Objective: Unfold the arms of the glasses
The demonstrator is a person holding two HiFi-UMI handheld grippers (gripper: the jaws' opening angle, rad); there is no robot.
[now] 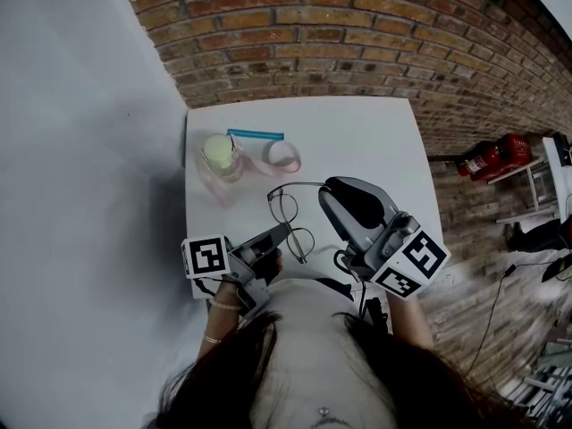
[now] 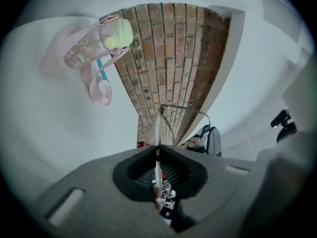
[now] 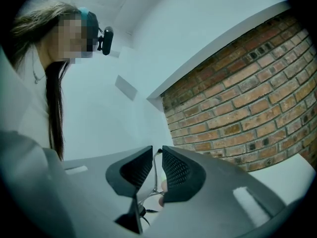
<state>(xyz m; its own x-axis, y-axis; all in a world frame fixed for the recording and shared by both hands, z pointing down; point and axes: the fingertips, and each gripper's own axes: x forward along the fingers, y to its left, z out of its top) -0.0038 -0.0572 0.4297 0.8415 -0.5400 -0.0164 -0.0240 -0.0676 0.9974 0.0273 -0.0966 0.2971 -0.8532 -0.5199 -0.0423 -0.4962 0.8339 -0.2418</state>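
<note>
Thin wire-framed glasses [image 1: 288, 211] hang over the white table [image 1: 375, 141], between my two grippers. My left gripper [image 1: 284, 232] is shut on the frame by the near lens; in the left gripper view its jaws [image 2: 157, 150] meet on the wire and the frame [image 2: 184, 109] rises beyond them. My right gripper [image 1: 329, 191] is at the end of one arm, which stretches out from the far hinge. In the right gripper view the jaws [image 3: 156, 155] stand a narrow gap apart, with the arm [image 3: 154, 175] running between the pads.
A pink bottle with a pale green lid [image 1: 220, 156] lies at the table's far left with its pink strap [image 1: 284, 156], and a blue stick [image 1: 255, 135] lies behind it. A brick wall [image 1: 357, 34] backs the table. A red extinguisher [image 1: 492, 157] lies on the floor at the right.
</note>
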